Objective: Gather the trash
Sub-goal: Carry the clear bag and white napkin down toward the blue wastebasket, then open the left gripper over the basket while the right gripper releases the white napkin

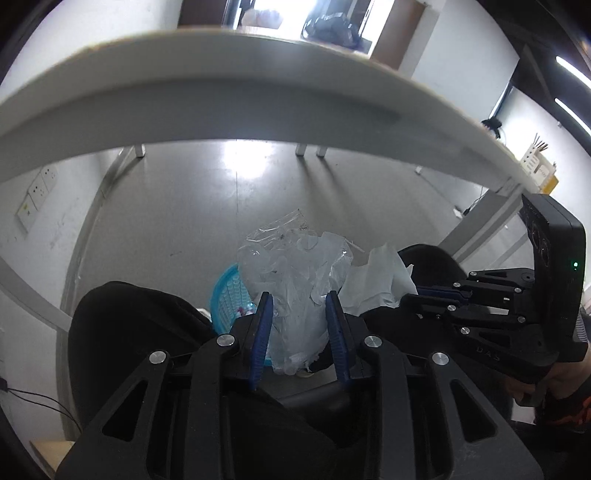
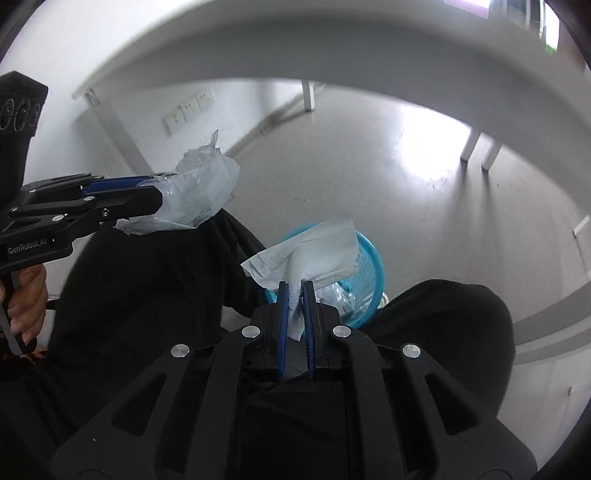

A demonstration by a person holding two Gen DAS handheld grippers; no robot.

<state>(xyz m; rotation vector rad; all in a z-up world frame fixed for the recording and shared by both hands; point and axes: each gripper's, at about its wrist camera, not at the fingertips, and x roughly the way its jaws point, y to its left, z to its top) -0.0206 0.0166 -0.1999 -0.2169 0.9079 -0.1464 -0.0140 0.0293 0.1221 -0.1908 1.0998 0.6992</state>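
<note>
Grey glossy floor (image 2: 369, 177) under white table (image 1: 221, 85)

Pretty dim overall with a cool grey cast. Big blown-out glare patch on the floor (image 1: 243, 158), and the doorway (image 1: 280, 14) up top is pure white. Heavy fisheye, so the desk (image 1: 221, 85) edge bows into an arc and looks soft. Dark vignette in the corners.
</note>
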